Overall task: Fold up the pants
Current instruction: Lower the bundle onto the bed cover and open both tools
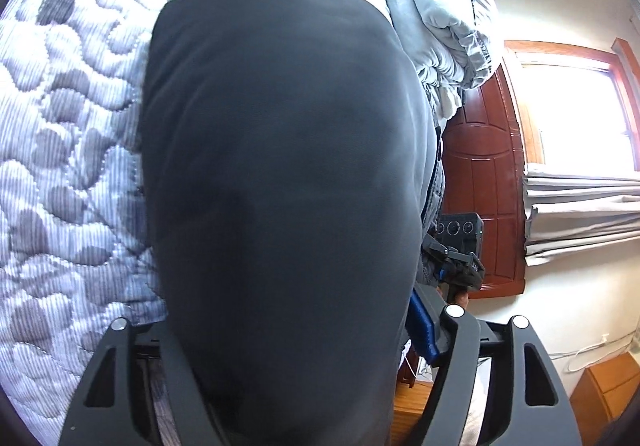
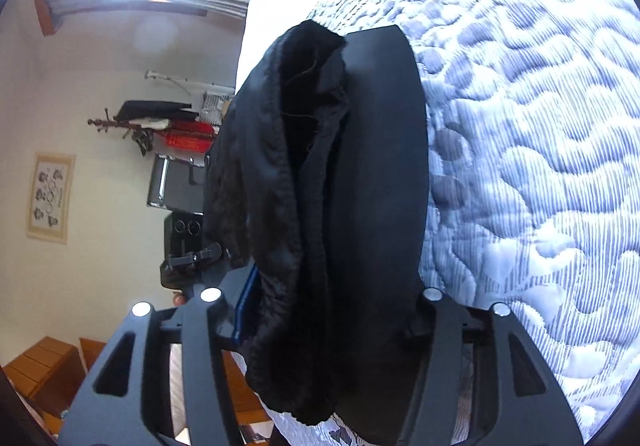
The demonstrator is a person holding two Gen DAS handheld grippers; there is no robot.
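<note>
Left tool perhaps gripping pants, quilt

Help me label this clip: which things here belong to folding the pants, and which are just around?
Job: dark pants, left gripper, right gripper, quilted bedspread they lie on.

Just around: grey pillows, wooden door, window, wall picture.

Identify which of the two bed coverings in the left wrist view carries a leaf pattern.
The quilted bedspread lying flat beneath the dark pants; the bundled grey duvet beside it is plain, without any print.
</note>
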